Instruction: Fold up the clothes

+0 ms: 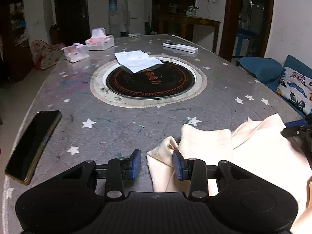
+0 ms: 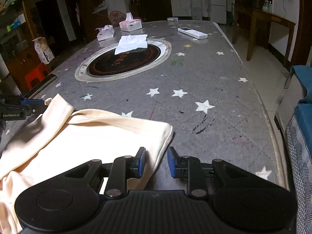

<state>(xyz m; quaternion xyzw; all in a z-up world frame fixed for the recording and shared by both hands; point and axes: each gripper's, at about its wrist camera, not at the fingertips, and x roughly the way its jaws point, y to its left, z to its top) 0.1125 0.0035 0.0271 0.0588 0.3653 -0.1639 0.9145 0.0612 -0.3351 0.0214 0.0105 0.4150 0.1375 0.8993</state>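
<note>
A cream garment [image 1: 224, 152] lies crumpled at the near edge of the grey star-patterned table [image 1: 117, 120]. My left gripper [image 1: 157, 162] is open over the garment's left corner. That corner lies between the blue pads, against the right pad [image 1: 178, 164], while the left pad stands clear of it over bare table. In the right wrist view the cream garment [image 2: 87, 136] spreads to the left. My right gripper [image 2: 156, 162] is open astride its right hem, with cloth by the left pad [image 2: 141, 161] and a gap before the right one. The left gripper's tip [image 2: 31, 103] shows at the garment's far left.
A black phone [image 1: 33, 146] lies near the table's left edge. A folded white cloth [image 1: 136, 60] rests on the round black hotplate [image 1: 152, 85] mid-table. Beyond are tissue packs [image 1: 99, 42] and a white remote [image 1: 180, 47]. A blue sofa with a butterfly cushion [image 1: 296, 85] stands right.
</note>
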